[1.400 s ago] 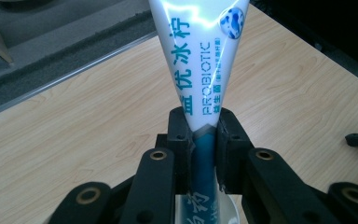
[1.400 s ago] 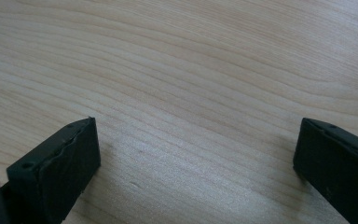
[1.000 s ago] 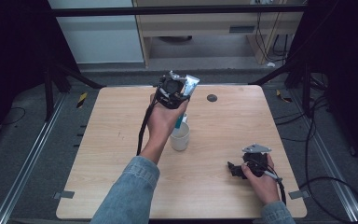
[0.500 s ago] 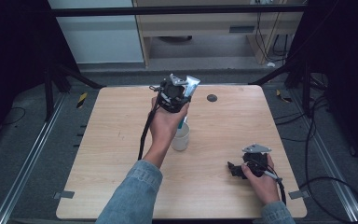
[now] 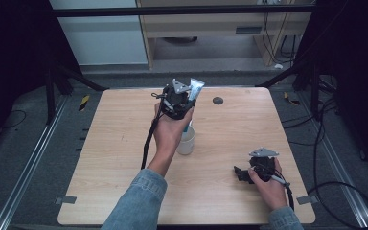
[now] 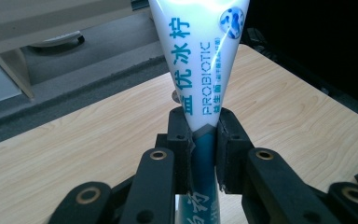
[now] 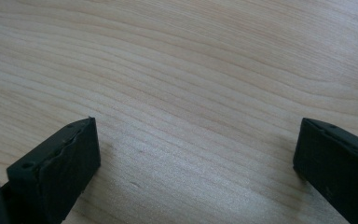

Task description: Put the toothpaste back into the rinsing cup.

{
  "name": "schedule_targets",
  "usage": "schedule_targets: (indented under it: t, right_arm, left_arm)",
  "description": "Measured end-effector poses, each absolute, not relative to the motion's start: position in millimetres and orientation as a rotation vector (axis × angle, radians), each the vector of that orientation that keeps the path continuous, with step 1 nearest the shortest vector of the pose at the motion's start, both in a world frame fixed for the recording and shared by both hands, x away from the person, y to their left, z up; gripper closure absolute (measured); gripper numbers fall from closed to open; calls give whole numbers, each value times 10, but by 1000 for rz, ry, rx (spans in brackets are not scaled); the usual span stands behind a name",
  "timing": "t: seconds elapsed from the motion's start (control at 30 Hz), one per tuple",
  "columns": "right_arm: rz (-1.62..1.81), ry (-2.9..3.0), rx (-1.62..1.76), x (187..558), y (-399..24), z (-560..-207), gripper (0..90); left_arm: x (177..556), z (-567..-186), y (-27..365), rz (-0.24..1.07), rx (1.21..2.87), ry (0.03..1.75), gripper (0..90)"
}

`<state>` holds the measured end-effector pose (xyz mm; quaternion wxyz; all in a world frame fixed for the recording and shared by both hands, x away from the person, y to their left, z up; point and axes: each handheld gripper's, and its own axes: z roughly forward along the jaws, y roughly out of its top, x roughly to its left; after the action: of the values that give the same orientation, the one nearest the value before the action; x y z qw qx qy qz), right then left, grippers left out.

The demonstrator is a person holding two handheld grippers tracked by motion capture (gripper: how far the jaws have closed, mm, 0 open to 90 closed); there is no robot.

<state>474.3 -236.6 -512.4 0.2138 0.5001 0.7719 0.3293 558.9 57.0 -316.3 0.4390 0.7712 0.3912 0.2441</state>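
Two hands in play: our left hand [image 5: 171, 129] reaches forward, raised over the table [image 5: 115, 143], left gripper [image 5: 178, 98] angled up. Versus half a second ago we see almost no shift. Its jaws pinch the toothpaste tube [image 6: 200, 74], wide end beyond them. White cup [image 5: 187, 140] sits below it. Right gripper [image 5: 249, 171] rests low, jaws spread on nothing.
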Motion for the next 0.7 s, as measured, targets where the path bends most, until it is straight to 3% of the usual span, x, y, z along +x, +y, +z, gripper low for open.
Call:
schedule_targets:
  t: [0.7]
  right_arm:
    - [916,2142,1388,4743,-2366,-5124,7]
  left_arm:
    - [5434,-3396,726,631,1765,956,779]
